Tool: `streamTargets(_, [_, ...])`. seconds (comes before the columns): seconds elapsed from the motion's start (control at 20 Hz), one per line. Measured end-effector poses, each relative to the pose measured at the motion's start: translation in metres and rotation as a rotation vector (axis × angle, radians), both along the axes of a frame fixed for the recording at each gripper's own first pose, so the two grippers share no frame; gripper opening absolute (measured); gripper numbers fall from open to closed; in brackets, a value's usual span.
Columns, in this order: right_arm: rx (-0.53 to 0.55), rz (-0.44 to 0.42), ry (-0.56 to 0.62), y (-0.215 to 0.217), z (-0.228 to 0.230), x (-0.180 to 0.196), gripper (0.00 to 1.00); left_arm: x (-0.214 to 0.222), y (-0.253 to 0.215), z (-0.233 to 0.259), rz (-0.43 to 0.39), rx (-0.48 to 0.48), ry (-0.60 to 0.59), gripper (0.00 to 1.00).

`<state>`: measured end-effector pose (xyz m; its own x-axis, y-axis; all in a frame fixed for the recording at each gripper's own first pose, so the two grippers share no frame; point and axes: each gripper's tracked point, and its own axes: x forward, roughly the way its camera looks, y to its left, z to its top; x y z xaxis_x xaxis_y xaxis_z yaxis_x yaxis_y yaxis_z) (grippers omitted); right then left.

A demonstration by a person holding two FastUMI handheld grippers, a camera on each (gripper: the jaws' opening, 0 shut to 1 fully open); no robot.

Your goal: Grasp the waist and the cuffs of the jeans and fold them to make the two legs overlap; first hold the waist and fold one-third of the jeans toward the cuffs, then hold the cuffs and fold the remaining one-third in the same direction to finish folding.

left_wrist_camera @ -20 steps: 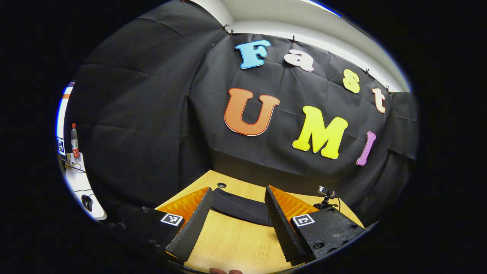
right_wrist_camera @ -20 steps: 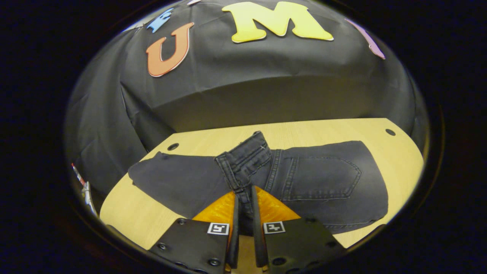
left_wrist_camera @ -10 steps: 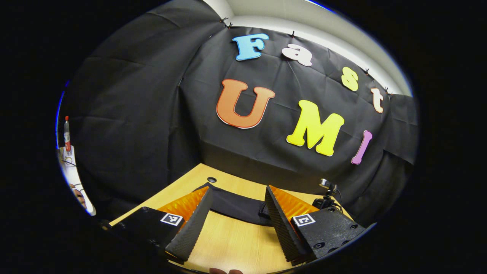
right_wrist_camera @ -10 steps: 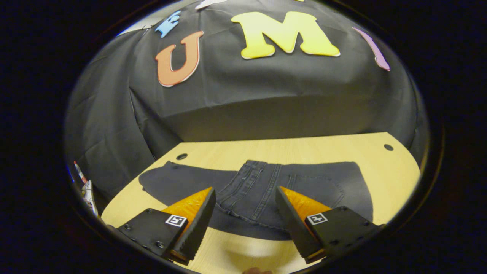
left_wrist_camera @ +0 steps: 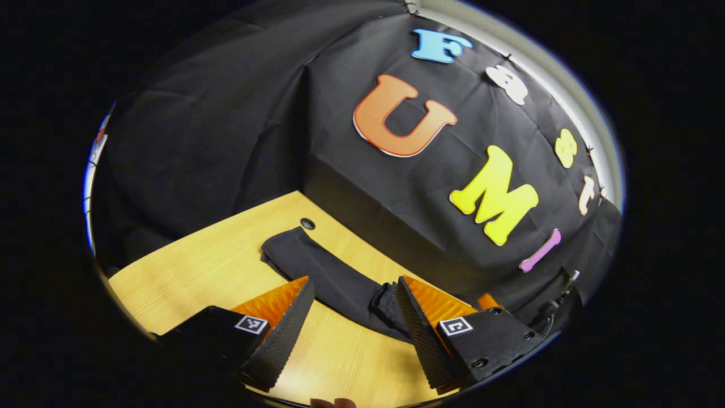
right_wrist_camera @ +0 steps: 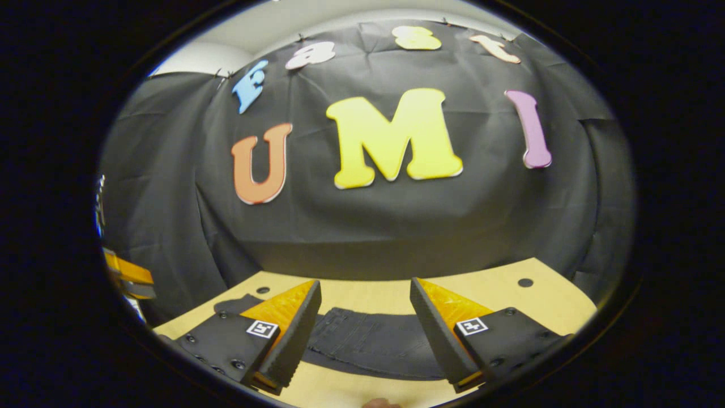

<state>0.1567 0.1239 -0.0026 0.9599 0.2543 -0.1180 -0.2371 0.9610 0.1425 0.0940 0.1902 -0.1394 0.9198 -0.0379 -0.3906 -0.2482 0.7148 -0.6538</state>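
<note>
Both grippers, left [left_wrist_camera: 350, 309] and right [right_wrist_camera: 365, 309], gape empty above the jeans [right_wrist_camera: 368, 343]; the folded waist, seemingly loose, could spring back unheld.

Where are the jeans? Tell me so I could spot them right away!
Find the light wooden table in front of the black cloth wall. The jeans lie flat on it, a long dark strip beside a small round hole. They are the one soft, dark thing on the pale wood.
</note>
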Motion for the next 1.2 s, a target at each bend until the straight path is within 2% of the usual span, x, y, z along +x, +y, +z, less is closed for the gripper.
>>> streamTargets(0.1, [0.013, -0.031, -0.057, -0.024, 0.033, -0.014, 0.98, 0.016, 0.001, -0.015, 0.012, -0.09, 0.021, 0.94])
streamTargets(0.2, [0.025, -0.047, -0.103, -0.042, 0.065, -0.033, 1.0, 0.028, 0.007, -0.05, 0.023, -0.213, 0.086, 0.94])
streamTargets(0.25, [0.019, -0.058, -0.128, -0.051, 0.08, -0.044, 0.98, 0.033, 0.011, -0.067, 0.045, -0.284, 0.115, 0.94])
streamTargets(0.35, [0.003, -0.082, -0.168, -0.072, 0.104, -0.064, 0.98, 0.05, 0.023, -0.094, 0.104, -0.368, 0.159, 0.95])
streamTargets(0.4, [-0.013, -0.092, -0.185, -0.08, 0.113, -0.074, 0.92, 0.059, 0.03, -0.107, 0.134, -0.391, 0.18, 0.95])
streamTargets(0.45, [-0.034, -0.113, -0.2, -0.091, 0.121, -0.083, 0.92, 0.066, 0.037, -0.118, 0.157, -0.414, 0.198, 0.94])
streamTargets(0.5, [-0.052, -0.129, -0.209, -0.101, 0.126, -0.089, 0.98, 0.073, 0.044, -0.128, 0.181, -0.439, 0.214, 0.94])
streamTargets(0.65, [-0.087, -0.174, -0.214, -0.124, 0.135, -0.102, 1.0, 0.087, 0.063, -0.153, 0.24, -0.488, 0.255, 0.95])
streamTargets(0.85, [-0.082, -0.248, -0.201, -0.155, 0.139, -0.108, 0.97, 0.101, 0.069, -0.176, 0.271, -0.556, 0.316, 0.94])
streamTargets(1.1, [-0.106, -0.281, -0.197, -0.168, 0.141, -0.108, 0.92, 0.115, 0.079, -0.202, 0.332, -0.624, 0.348, 0.95])
streamTargets(1.2, [-0.11, -0.286, -0.185, -0.169, 0.14, -0.11, 1.0, 0.122, 0.084, -0.208, 0.352, -0.657, 0.337, 0.94])
